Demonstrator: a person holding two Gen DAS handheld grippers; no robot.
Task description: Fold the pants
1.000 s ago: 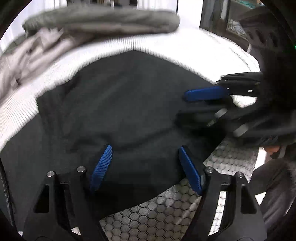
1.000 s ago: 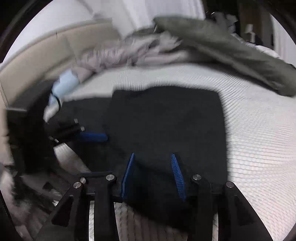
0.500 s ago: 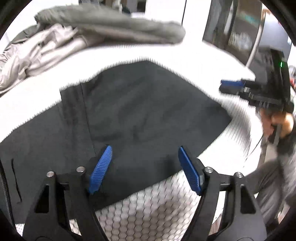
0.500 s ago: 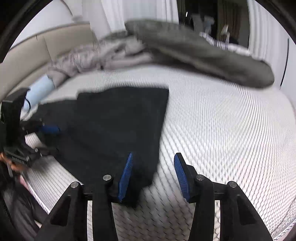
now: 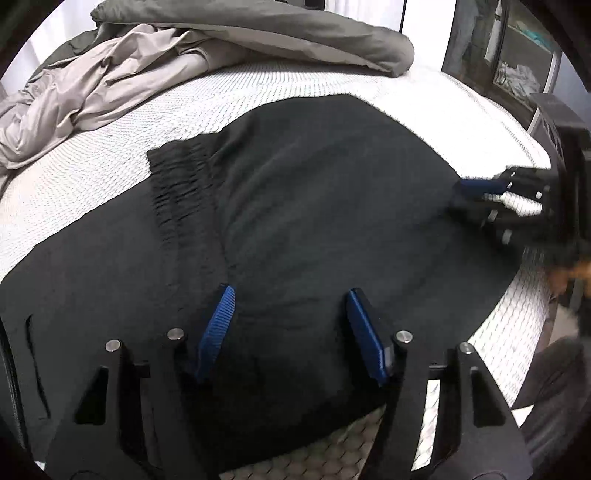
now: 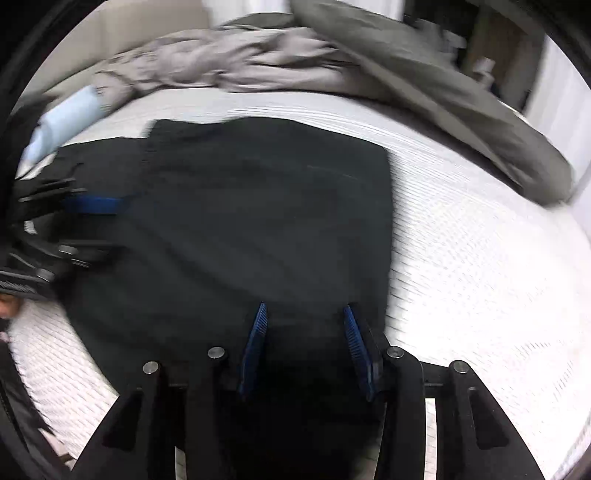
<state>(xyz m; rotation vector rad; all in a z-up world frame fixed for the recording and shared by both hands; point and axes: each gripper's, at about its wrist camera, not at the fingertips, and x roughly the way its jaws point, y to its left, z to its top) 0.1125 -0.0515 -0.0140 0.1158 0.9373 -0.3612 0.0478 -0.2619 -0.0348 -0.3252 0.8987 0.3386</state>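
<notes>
Pants (image 5: 314, 229), black, lie spread flat on the white textured mattress (image 5: 92, 177), partly folded: a doubled-over panel occupies the middle and right of the left wrist view, with a gathered waistband edge visible at its left border. A single layer extends further left and carries a slit pocket at the near left edge.

Your left gripper (image 5: 290, 332) sits low over the near portion of the pants with its blue pads (image 5: 216, 332) spread wide apart; dark fabric fills the gap between them, but the pads are not pinching it. Whether the fingertips touch the cloth cannot be determined.

Your right gripper (image 6: 304, 347) is positioned over the near right corner of the folded panel, close to its right edge. Its blue pads (image 6: 255, 343) also stand apart with fabric showing between them, and nothing is clamped. From the left wrist view, this same gripper (image 5: 491, 199) appears at the right edge of the pants, blurred.

A grey duvet (image 5: 258, 33) and a crumpled beige sheet (image 5: 74, 96) are piled along the far side of the bed, well apart from the pants. A pale blue item (image 6: 66, 122) lies at the far left; the right wrist view is blurred.
</notes>
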